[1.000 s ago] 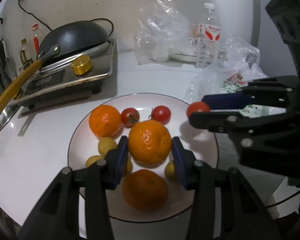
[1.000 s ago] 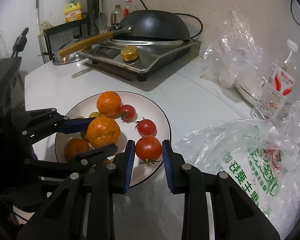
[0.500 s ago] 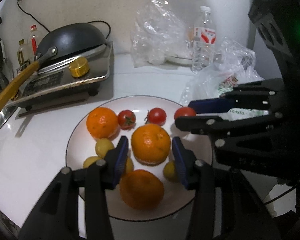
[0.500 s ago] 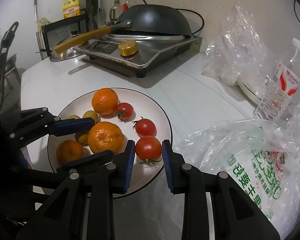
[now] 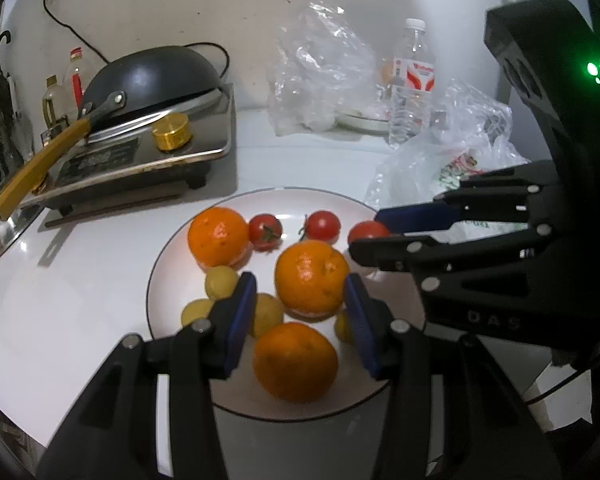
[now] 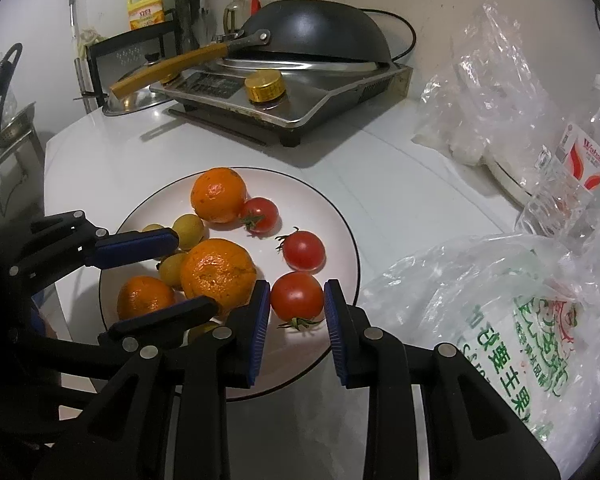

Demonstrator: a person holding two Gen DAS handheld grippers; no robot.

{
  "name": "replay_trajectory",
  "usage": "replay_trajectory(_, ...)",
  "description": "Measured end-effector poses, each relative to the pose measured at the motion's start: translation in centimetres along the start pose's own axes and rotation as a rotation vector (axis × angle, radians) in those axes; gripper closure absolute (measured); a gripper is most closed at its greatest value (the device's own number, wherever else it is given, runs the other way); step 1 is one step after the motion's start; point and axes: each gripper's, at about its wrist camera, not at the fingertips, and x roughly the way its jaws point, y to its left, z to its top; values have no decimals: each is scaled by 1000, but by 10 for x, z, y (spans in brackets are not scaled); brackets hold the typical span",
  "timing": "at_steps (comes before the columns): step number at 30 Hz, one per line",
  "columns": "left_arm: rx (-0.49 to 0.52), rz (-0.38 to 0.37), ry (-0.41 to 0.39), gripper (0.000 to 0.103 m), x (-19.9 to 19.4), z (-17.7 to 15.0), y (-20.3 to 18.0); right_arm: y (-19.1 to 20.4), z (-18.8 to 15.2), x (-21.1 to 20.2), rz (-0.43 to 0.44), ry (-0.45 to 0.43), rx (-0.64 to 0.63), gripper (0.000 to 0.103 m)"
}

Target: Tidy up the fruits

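blue-padded jaws of the left gripper [image 5: 300, 300] are spread wide around an orange [image 5: 311, 278], apparently untouched. the right gripper [image 6: 296, 300] is open, flanking a tomato [image 6: 296, 296] with small gaps. both fruits are seated on the white plate [image 6: 331, 216]. farther back, a wok [image 6: 315, 32] is seen.

Both handheld grippers were matte black, with jointed linkage arms studded with round silver pivots and ribbed blue pads lining the fingers [image 6: 260, 320]; the right gripper [image 5: 373, 232] carried a boxy housing showing a green indicator light and faint embossed lettering
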Motion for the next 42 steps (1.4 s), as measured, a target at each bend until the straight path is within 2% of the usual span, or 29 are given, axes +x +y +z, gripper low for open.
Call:
replay_trajectory(10,-1,15,8,56,-5,-5,-1,6,-4,0,-1,31,-4,73)
replay_trajectory(21,-5,37,11,56,-10,-7,-4,9,-4,-10,5,16,-6,71)
replay_trajectory(33,0,66,0,55,-25,-5,-15,5,-6,-41,-6,-44,-2,70)
replay_trajectory(40,-3,89,-37,55,-47,2,-25,-1,-12,-73,-26,-96,6,70)
replay_trajectory(42,-1,94,-48,54,-53,4,-28,-2,-13,-82,-32,-111,8,67)
